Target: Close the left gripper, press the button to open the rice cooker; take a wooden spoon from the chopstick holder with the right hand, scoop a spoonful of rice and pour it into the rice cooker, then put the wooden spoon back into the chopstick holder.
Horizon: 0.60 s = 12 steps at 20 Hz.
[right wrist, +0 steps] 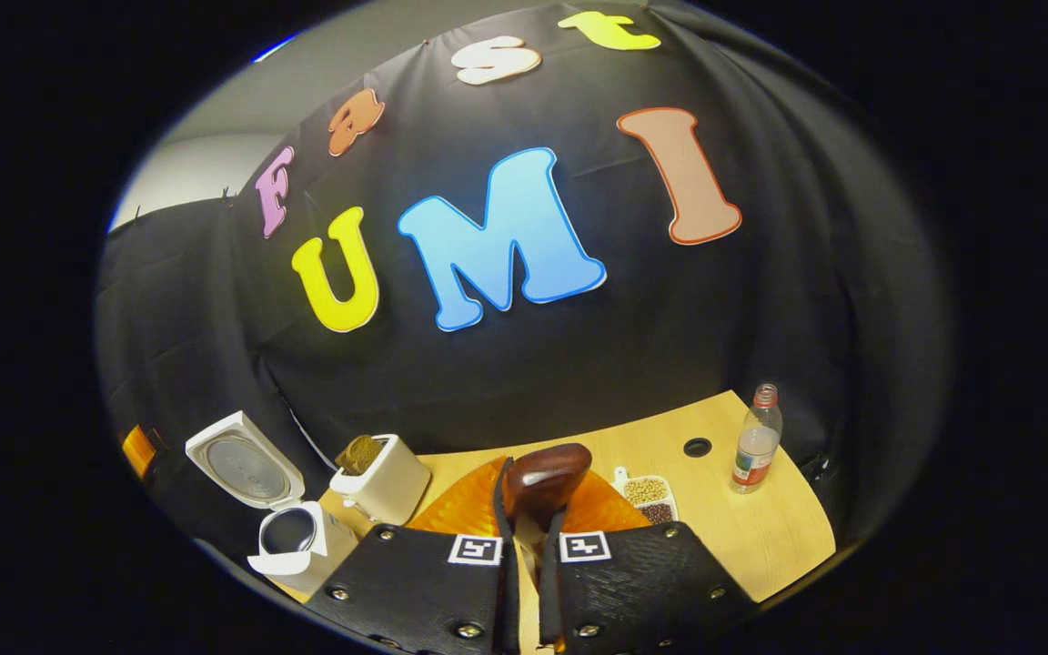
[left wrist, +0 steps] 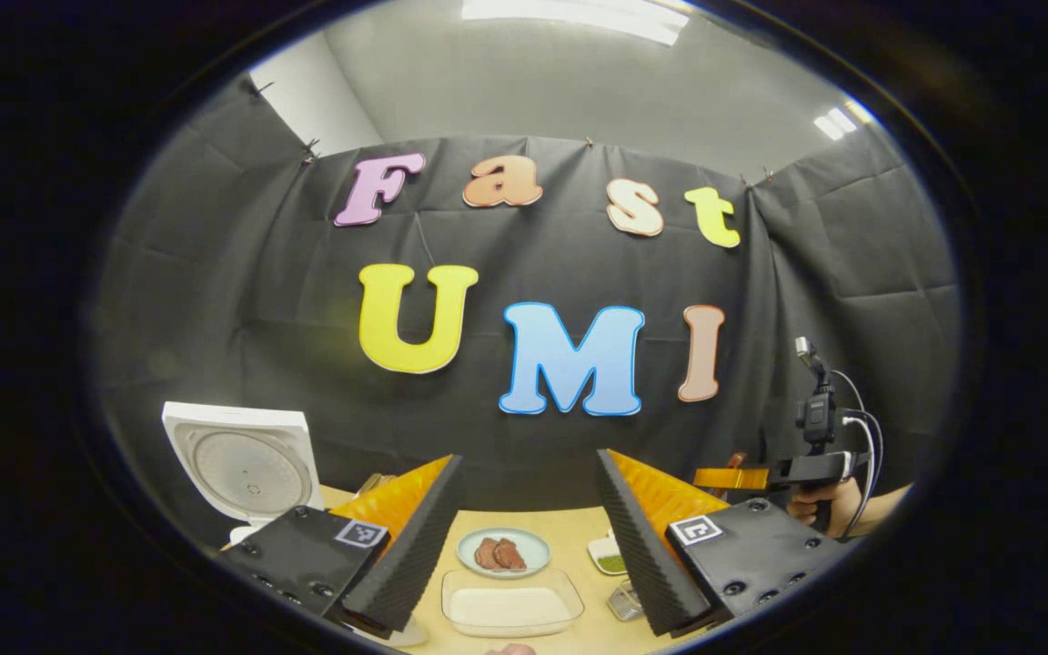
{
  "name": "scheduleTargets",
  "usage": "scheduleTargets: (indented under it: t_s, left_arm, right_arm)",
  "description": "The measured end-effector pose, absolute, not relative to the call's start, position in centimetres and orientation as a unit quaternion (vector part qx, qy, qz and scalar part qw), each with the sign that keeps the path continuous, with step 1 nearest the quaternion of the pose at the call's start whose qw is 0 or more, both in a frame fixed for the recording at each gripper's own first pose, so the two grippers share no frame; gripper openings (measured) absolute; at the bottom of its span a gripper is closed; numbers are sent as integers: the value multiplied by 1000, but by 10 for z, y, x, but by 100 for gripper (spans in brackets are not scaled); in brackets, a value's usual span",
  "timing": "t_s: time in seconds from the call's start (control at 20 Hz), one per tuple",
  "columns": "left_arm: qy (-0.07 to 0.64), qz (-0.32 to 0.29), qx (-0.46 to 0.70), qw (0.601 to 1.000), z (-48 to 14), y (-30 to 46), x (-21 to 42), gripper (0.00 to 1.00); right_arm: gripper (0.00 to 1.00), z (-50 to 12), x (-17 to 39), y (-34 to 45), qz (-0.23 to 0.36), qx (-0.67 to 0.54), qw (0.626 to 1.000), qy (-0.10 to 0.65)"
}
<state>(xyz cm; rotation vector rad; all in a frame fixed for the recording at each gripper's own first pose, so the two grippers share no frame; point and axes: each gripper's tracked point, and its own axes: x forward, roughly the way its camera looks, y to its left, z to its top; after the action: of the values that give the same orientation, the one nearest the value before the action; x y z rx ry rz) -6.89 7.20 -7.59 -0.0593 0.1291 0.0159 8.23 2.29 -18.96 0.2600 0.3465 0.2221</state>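
Wooden spoon (right wrist: 544,482) sits clamped, seemingly firmly, in right claw (right wrist: 524,546).

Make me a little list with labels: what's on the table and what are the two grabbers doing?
Rice cooker: white rice cooker, lid up.
Right gripper: shut on the dark brown wooden spoon, held above the table.
Left gripper: open, holding nothing.
Rice: clear rectangular dish of white rice below the left gripper.
Holder: white box-shaped chopstick holder beside the cooker.
Also: clear plastic bottle, pale round plate with brown pieces, light wooden table.
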Motion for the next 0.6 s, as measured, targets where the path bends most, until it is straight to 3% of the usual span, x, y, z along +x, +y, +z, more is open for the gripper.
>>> scheduleTargets:
  t_s: [0.45,0.6]
  left_arm:
    - [88,15,-8,996,-87,73,-76,100]
    - [96,19,2,995,-92,76,-82,94]
  right_arm:
    - [9,-249,78,13,61,133,966,212]
    - [9,-266,80,18,54,128,965,222]
